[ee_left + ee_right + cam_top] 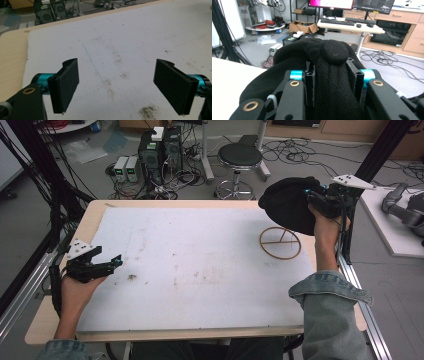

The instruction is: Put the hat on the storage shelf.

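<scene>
Over white felt, right claw [311,196] pinches knitted black hat [287,205].

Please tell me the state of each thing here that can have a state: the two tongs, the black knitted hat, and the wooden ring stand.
Left tongs: open, nothing between the jaws, over the white mat.
Right tongs: shut on the black knitted hat.
Black knitted hat: lifted off the table, bunched between the jaws.
Wooden ring stand: on the mat, bare, nothing on it.

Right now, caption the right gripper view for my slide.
Right gripper shut on a black knit hat, held up off the table, desk with monitors behind.
</scene>
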{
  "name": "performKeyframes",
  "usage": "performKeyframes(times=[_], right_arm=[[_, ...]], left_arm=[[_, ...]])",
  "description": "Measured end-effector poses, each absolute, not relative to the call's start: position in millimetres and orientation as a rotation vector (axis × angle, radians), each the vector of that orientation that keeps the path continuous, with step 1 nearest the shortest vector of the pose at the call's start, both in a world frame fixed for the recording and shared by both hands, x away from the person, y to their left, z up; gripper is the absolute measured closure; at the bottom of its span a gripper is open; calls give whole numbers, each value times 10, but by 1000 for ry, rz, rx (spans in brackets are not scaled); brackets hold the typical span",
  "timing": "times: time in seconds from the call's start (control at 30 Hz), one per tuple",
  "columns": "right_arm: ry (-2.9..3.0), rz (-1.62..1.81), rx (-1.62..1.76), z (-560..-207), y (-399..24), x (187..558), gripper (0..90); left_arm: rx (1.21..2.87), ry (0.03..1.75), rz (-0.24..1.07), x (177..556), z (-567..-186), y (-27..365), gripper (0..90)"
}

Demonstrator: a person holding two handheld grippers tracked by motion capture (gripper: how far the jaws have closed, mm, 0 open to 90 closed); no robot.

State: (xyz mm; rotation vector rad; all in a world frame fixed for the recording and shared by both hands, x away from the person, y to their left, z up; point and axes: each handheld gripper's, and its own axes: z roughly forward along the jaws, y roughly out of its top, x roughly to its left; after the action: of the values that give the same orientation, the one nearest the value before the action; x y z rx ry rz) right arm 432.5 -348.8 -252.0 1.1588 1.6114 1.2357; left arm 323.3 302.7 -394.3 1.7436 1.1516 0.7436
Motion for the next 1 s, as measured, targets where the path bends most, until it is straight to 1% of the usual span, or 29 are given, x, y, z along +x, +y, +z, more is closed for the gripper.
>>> performKeyframes(times=[0.37, 0.5, 1.0], right_arm=[[1606, 1234, 1163, -2550, -3504, 4301, 591], [1610, 1240, 1166, -2552, -3521, 4299, 582], [1618, 1240, 1189, -2563, -3555, 4302, 440]], left_arm=[[1747, 1150, 743, 3231, -3941, 3026, 208], [1745, 1150, 743, 3231, -3942, 3020, 208], [1746, 1151, 741, 3232, -3944, 3023, 208]])
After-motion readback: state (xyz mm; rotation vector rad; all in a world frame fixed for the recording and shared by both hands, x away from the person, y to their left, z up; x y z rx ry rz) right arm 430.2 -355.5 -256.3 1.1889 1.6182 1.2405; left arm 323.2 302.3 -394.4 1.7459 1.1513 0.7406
